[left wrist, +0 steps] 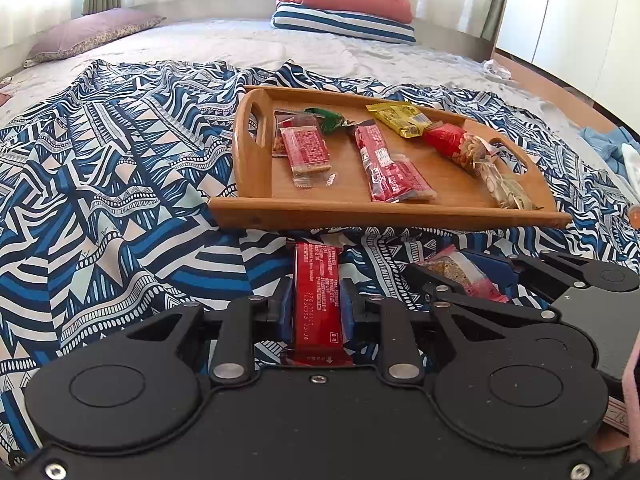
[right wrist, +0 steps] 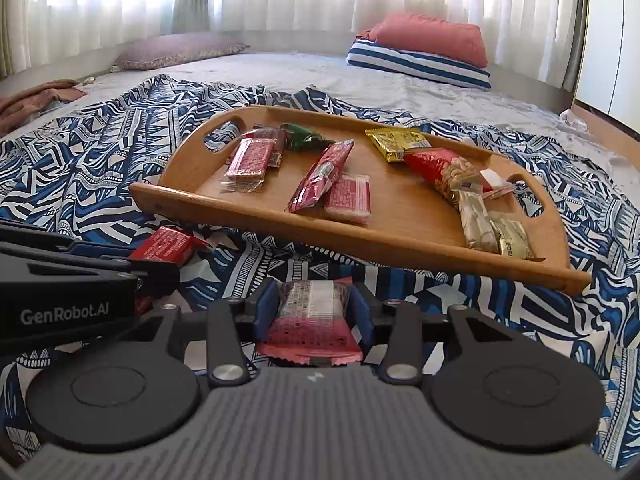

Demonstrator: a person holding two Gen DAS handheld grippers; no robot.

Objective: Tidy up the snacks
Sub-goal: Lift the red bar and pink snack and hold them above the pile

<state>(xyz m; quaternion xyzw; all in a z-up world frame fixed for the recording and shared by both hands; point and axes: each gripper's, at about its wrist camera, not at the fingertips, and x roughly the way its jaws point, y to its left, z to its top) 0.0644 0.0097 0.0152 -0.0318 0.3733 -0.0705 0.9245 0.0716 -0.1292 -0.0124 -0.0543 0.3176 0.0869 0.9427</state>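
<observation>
A wooden tray point(left wrist: 384, 213) point(right wrist: 352, 246) lies on a patterned blue cloth and holds several wrapped snacks: red, green, yellow and clear packets. My left gripper point(left wrist: 317, 292) is shut on a dark red snack bar point(left wrist: 318, 300) just in front of the tray's near rim. My right gripper point(right wrist: 314, 304) is shut on a pink clear-window snack packet point(right wrist: 312, 322), also in front of the tray. The right gripper and its packet point(left wrist: 460, 272) show in the left wrist view at right. The left gripper's red bar point(right wrist: 166, 245) shows in the right wrist view at left.
The blue patterned cloth point(left wrist: 120, 200) covers a grey bed. Pillows point(left wrist: 344, 12) and a purple cushion point(left wrist: 88, 32) lie at the far end by curtains. A white wardrobe point(left wrist: 580, 20) stands at right. Blue clothing point(left wrist: 608, 148) lies at the right edge.
</observation>
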